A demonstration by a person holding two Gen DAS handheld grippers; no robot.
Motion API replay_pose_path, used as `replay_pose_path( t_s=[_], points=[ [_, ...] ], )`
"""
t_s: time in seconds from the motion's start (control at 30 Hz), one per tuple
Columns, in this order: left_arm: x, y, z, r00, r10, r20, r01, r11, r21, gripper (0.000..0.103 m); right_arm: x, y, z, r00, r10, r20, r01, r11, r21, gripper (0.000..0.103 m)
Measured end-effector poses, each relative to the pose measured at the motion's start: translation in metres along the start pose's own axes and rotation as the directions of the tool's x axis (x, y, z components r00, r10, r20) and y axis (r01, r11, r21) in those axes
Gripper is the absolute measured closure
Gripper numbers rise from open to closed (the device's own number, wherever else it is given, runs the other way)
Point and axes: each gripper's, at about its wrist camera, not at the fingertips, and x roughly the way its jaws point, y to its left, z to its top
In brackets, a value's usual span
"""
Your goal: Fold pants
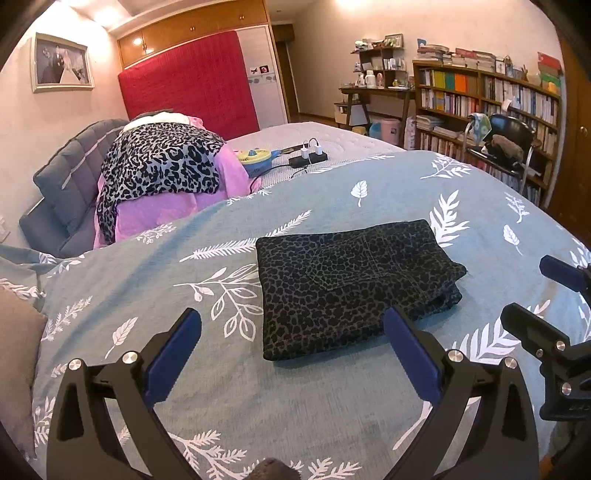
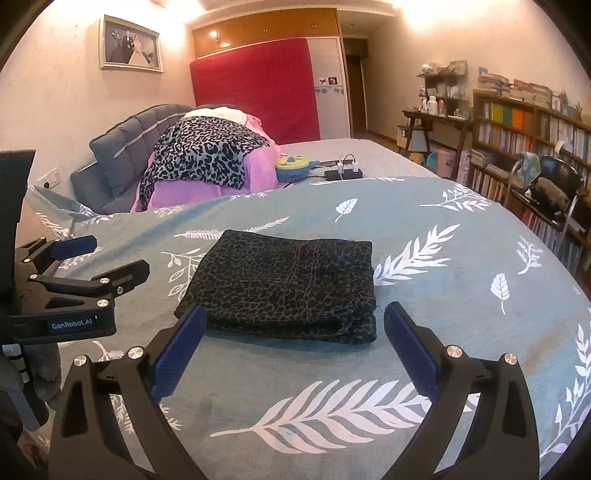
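Folded pants on bedspread, clothes pile behind.

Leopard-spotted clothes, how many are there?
2: the folded pants on the leafy blue bedspread, and a grey spotted garment draped over the pink pile by the headboard. More may be hidden.

The room is lit warm and yellow by ceiling lights that glare white at the top of both views. The bedspread is evenly lit, with soft shadows only. The pants look dark and a bit grainy. Both pictures bend like a fishbowl: the bookshelf curves, and the corners are black. Far things look a little soft.
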Motion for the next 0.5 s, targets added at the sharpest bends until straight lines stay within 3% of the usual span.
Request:
replay_pose_path(
  t_s=[0.5],
  points=[
    [-0.0013,-0.0007,0.0006,1.0,0.012,-0.004,-0.012,1.0,0.004,0.005,-0.0034,0.0054,0.0039,1.0,-0.028,-0.013,0.027,0.999,-0.016,0.004]
  ],
)
